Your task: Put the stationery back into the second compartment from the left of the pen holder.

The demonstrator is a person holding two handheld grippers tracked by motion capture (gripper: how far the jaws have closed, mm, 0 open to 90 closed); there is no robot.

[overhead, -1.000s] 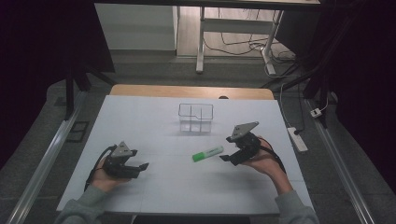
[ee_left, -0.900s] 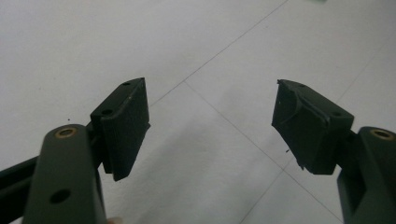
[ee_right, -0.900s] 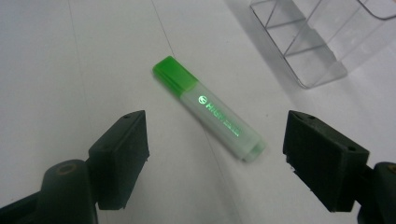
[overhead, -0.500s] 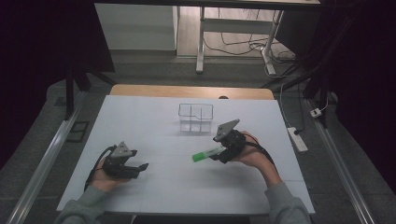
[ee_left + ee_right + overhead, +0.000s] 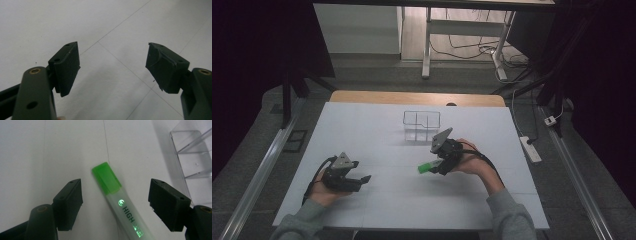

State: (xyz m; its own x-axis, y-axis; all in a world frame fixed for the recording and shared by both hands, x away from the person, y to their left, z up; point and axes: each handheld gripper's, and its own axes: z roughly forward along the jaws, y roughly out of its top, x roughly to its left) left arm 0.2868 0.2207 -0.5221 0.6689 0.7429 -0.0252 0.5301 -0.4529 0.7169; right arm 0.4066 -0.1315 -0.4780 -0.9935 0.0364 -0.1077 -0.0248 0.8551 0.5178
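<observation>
At the near left of the white table [image 5: 377, 205], the left gripper [image 5: 358, 180] rests low with its jaws spread over bare surface, unmoved over the last second. Mid-table, the right gripper [image 5: 115, 200] has advanced leftward from beside the green highlighter [image 5: 117, 195] and now straddles it, jaws wide apart and not touching, the pen lying flat on the table; a pick-up appears imminent. Beyond stands the clear divided organizer [image 5: 421, 124], just behind that hand.
</observation>
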